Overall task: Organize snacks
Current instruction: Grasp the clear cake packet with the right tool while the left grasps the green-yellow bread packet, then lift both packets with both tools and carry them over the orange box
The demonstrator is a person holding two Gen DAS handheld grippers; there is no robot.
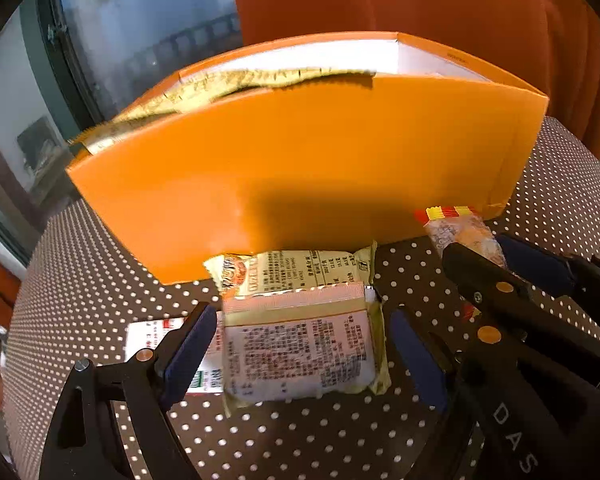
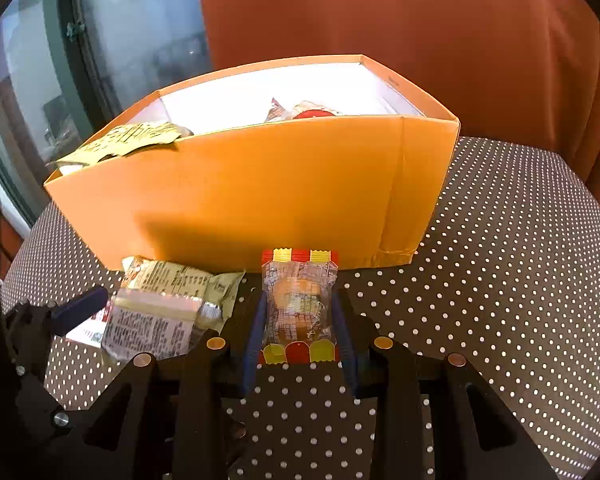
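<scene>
I see an orange box (image 2: pixel 260 184) with a white inside, standing on a brown cloth (image 2: pixel 520 280) dotted white. Behind hangs a rust-orange curtain (image 2: pixel 380 12). My right gripper (image 2: pixel 300 320) has blue pads on black fingers; the clear packet (image 2: pixel 298 300) in it has red-and-yellow striped ends. A pale yellow packet (image 1: pixel 300 268) carries dark print.

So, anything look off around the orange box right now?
One thing: a crinkled gold foil snack packet hangs over the left rim of the orange cardboard box instead of lying inside. The three wrapped snacks stacked in front are simply not yet sorted. No spill or tear shows.
</scene>
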